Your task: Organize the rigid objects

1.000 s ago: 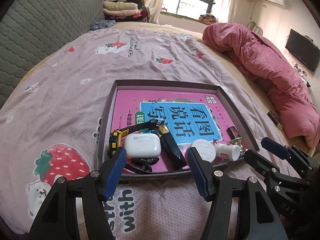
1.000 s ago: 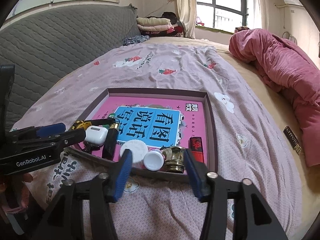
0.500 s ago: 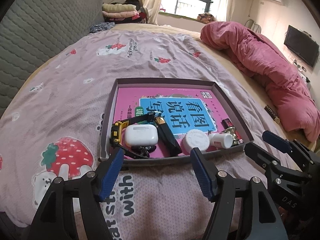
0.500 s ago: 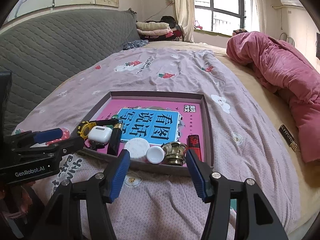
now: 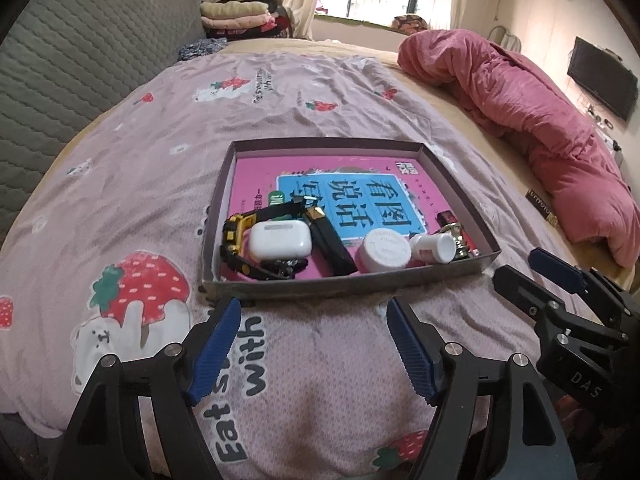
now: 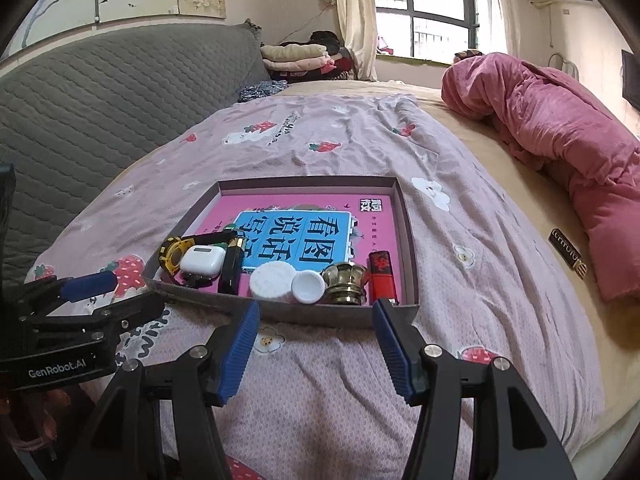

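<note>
Hovering over the bed, both tongs face a tray (image 5: 448, 276) just ahead. Left tongs (image 5: 312, 344) are opening, nothing between; right tongs (image 6: 316, 344) stand apart, empty. Left is nearer the earbud case (image 5: 280, 239), right nearer the red lighter (image 6: 382, 276), its long axis pointing away.

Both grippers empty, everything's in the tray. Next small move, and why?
Probably ease both grippers back and stop. The left gripper is opening with nothing between its jaws; the right gripper is open and empty too. The earbud case, white jar, brass piece and red lighter all lie inside the tray; nothing loose shows nearby.
</note>
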A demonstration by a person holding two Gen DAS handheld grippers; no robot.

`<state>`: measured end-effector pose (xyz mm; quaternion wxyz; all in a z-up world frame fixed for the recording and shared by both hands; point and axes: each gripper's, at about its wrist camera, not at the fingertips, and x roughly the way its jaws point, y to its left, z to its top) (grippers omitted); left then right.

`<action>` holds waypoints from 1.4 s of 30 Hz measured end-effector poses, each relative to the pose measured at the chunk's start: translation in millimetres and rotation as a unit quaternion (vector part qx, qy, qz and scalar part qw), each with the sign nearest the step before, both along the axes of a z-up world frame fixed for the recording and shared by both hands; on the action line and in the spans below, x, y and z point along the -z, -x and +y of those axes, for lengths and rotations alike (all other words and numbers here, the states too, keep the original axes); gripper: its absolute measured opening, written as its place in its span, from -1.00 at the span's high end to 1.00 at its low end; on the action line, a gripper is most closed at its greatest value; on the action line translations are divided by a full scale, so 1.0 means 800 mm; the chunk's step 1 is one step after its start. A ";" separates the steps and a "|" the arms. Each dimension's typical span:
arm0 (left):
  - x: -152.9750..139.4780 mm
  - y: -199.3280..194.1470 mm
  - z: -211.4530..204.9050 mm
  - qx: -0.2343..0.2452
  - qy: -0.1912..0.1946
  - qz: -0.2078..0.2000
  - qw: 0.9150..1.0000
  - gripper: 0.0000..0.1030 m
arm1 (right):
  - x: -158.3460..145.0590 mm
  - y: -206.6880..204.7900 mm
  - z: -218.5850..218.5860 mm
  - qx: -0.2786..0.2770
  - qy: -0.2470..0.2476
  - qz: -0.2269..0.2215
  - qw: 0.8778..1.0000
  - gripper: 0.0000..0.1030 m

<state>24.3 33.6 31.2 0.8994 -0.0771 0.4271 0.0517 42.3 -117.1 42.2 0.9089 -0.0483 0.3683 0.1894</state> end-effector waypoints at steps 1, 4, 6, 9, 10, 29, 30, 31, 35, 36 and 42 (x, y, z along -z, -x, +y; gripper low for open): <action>0.001 0.002 0.000 -0.004 -0.003 0.002 1.000 -0.49 | 0.001 0.002 -0.001 0.000 0.002 0.000 1.000 -0.13; 0.001 0.006 0.002 -0.012 -0.002 0.005 1.000 -0.49 | 0.003 0.010 -0.001 0.004 0.003 0.003 1.000 -0.13; 0.001 0.009 0.003 -0.016 -0.005 0.007 1.000 -0.49 | 0.005 0.017 0.000 0.006 0.008 -0.002 1.000 -0.13; 0.002 0.013 0.002 -0.019 -0.009 0.011 1.000 -0.49 | 0.004 0.026 0.000 0.003 0.005 -0.004 1.000 -0.13; 0.003 0.015 0.001 -0.021 -0.008 0.016 1.000 -0.49 | 0.004 0.027 -0.001 0.003 0.004 -0.005 1.000 -0.13; 0.043 0.016 -0.010 -0.021 -0.018 0.044 0.999 -0.49 | 0.036 0.024 0.000 0.012 0.004 0.020 1.000 -0.13; 0.045 0.015 -0.011 -0.023 -0.019 0.046 0.999 -0.49 | 0.038 0.024 -0.001 0.015 0.006 0.022 1.000 -0.13; 0.047 0.015 -0.011 -0.023 -0.020 0.044 0.999 -0.49 | 0.040 0.023 -0.001 0.017 0.007 0.023 1.000 -0.13; 0.052 0.014 -0.011 -0.026 -0.021 0.041 0.999 -0.49 | 0.048 0.020 -0.003 0.022 0.005 0.027 0.999 -0.13; 0.054 0.013 -0.012 -0.025 -0.020 0.040 0.999 -0.49 | 0.050 0.020 -0.003 0.022 0.005 0.026 0.999 -0.13; 0.065 0.008 -0.013 -0.021 -0.016 0.042 0.999 -0.49 | 0.057 0.019 0.002 0.015 0.015 0.017 1.000 -0.13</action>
